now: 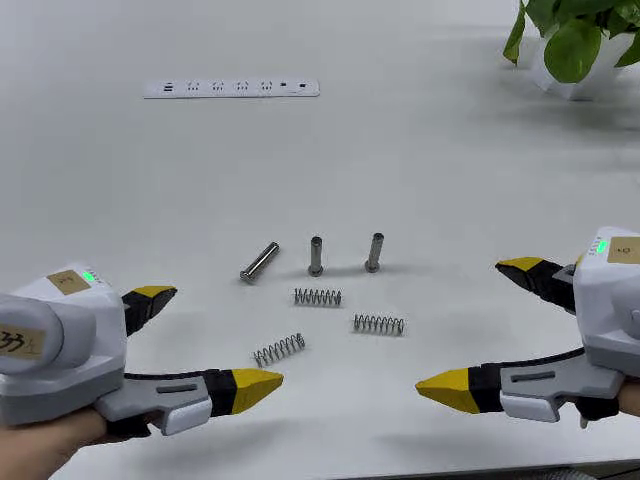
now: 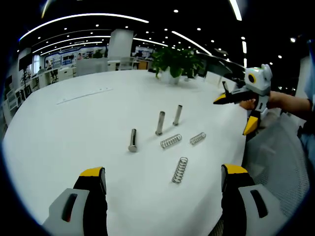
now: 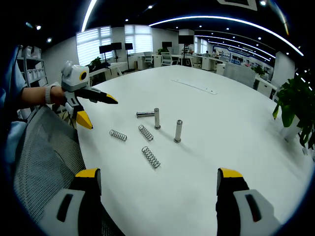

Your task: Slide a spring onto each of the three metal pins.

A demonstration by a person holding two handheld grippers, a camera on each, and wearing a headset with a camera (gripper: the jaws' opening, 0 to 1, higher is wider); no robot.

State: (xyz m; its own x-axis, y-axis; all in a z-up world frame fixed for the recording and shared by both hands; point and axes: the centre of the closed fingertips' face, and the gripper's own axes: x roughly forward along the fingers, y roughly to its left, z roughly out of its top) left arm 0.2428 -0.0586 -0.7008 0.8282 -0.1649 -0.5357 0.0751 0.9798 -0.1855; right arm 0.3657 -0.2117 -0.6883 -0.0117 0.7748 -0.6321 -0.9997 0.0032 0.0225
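Three metal pins sit mid-table: one lies on its side (image 1: 259, 262), and two stand upright (image 1: 316, 255) (image 1: 375, 252). In front of them lie three loose springs (image 1: 317, 297) (image 1: 379, 324) (image 1: 279, 349). My left gripper (image 1: 222, 336) hovers open at the near left, its jaws wide apart and holding nothing. My right gripper (image 1: 460, 325) is open the same way at the near right. The left gripper view has the nearest spring (image 2: 180, 169) just ahead of its jaws. The right gripper view has a spring (image 3: 151, 157) ahead and the left gripper (image 3: 103, 114) across the table.
A white power strip (image 1: 231, 88) lies at the back of the white table (image 1: 450, 150). A potted plant (image 1: 575, 40) stands at the far right corner. A mesh chair (image 3: 44, 162) sits by the table's near edge.
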